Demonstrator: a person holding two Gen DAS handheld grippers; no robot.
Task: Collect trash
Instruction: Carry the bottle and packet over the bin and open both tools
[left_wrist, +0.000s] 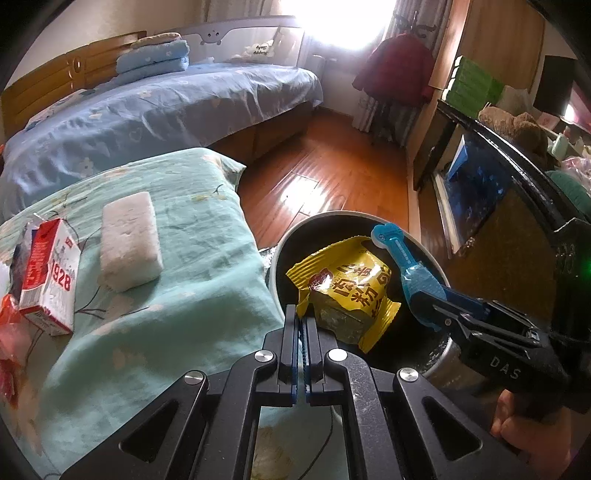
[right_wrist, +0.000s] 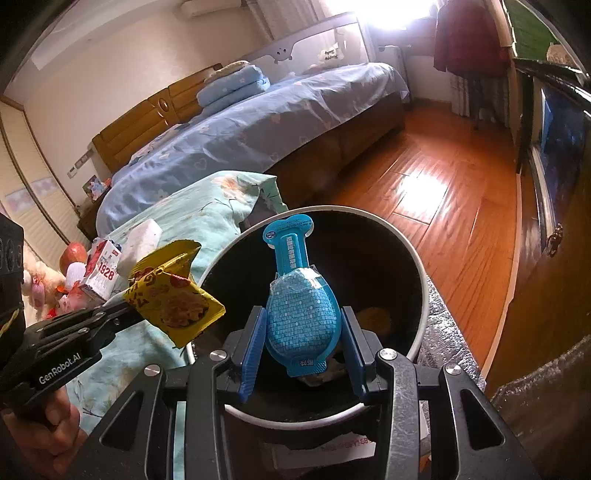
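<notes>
Over the bin (right_wrist: 413, 258) | left fingers (left_wrist: 295, 325) pinching yellow wrapper (left_wrist: 347, 291) | right fingers (right_wrist: 255, 343) clamping blue packet (right_wrist: 301, 314)

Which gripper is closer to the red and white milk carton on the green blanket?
Left. The left gripper, clamping the yellow wrapper, sits beside the blanket holding the milk carton. The right gripper, holding the blue packet, is farther across the bin.
</notes>
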